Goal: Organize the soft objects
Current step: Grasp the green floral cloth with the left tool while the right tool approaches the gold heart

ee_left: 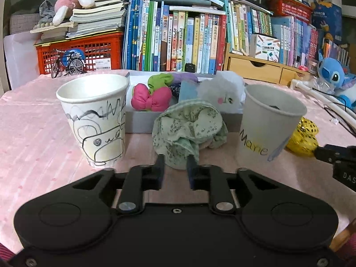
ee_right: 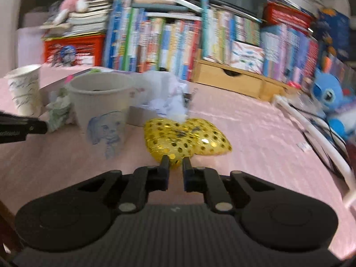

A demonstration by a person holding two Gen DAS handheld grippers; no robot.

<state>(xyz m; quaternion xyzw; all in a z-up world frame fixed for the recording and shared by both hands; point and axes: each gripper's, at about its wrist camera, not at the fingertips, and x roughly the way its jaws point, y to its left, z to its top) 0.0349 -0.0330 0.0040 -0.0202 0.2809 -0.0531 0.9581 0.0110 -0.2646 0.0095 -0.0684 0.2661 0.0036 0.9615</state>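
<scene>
My left gripper (ee_left: pixel 175 161) pinches the near fold of the green floral scrunchie (ee_left: pixel 189 131), which bunches straight ahead between the two paper cups: the drawn-on cup (ee_left: pixel 95 118) ahead-left looks nearer than the "Marie" cup (ee_left: pixel 269 120) ahead-right. My right gripper (ee_right: pixel 175 161) is clamped on the gold spotted cushion (ee_right: pixel 187 138), its length running crosswise ahead.

Green floral scrunchie (ee_left: pixel 189 131); gold sequinned heart (ee_right: pixel 189 138); pink bow (ee_left: pixel 151 99); pink tablecloth (ee_left: pixel 33 122).

Both hand-held grippers (ee_left: pixel 175 158) (ee_right: pixel 175 159) apparently clamped
</scene>
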